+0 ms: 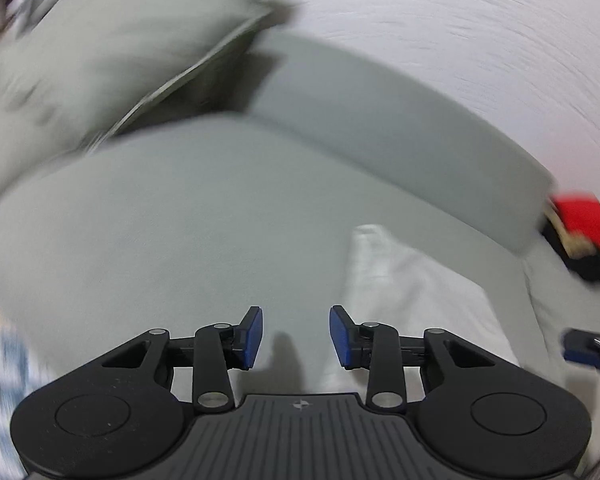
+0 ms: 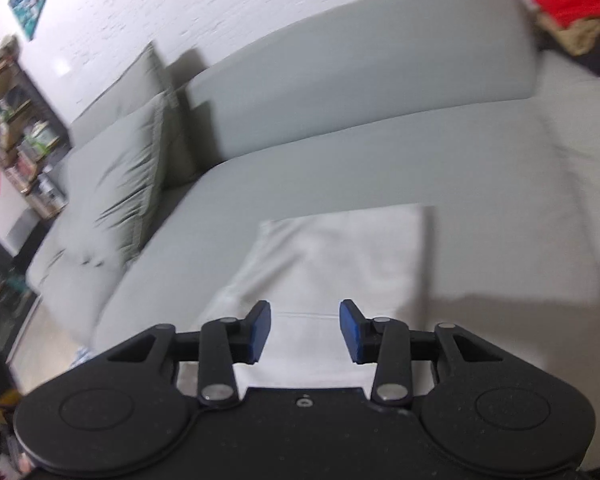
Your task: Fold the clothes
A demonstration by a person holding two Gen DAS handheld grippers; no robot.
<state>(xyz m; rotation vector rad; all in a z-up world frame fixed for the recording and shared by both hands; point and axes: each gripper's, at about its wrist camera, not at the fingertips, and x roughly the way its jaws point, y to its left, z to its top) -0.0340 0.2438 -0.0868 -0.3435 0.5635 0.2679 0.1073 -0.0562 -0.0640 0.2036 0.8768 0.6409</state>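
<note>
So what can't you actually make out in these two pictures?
- White garment: near edge hidden behind the right tool, right wrist view.
- Red pile: blurred and cut by the frame edge, left wrist view.
- Shelf contents: too small and blurred, right wrist view.

Both the left gripper (image 1: 296,336) and right gripper (image 2: 305,330) are matte black, with blue pads (image 1: 254,336) on the fingertips. Silver screws pin the linkage arms. Round black discs flank a ribbed grey plate (image 1: 300,436).

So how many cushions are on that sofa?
2: a loose pillow leaning at the sofa's left end, and a long back cushion along the wall. More may be hidden.
</note>
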